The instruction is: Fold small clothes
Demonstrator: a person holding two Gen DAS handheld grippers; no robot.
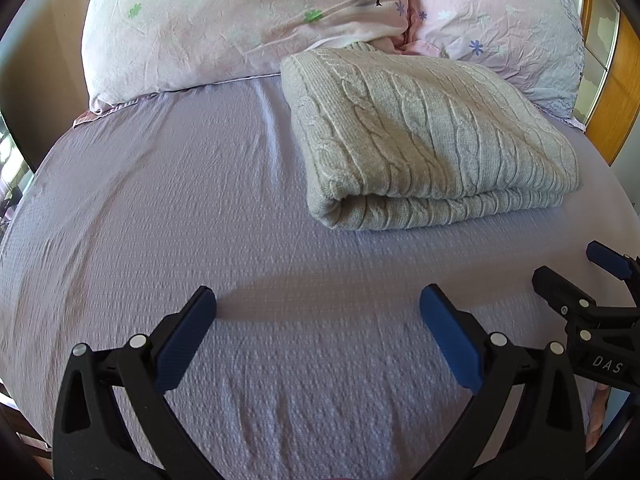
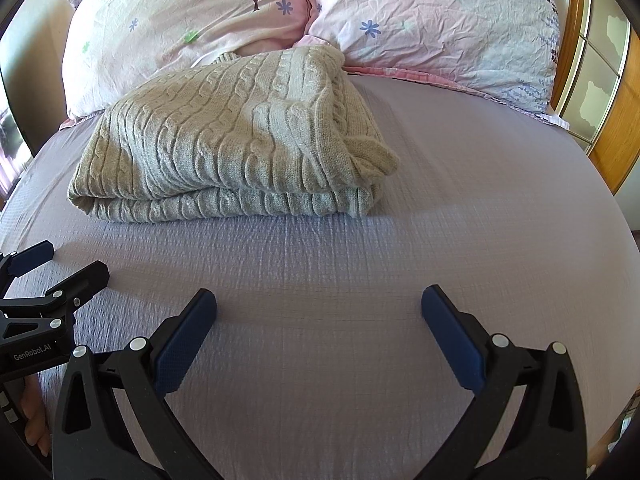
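Observation:
A beige cable-knit sweater lies folded into a thick rectangle on the lilac bed sheet, close to the pillows. It also shows in the right wrist view. My left gripper is open and empty, hovering over bare sheet in front of the sweater. My right gripper is open and empty too, over bare sheet to the right of the sweater's front edge. The right gripper shows at the right edge of the left wrist view; the left gripper shows at the left edge of the right wrist view.
Two pink floral pillows lean at the head of the bed behind the sweater. A wooden headboard frame stands at the right. The bed edge curves away at the left.

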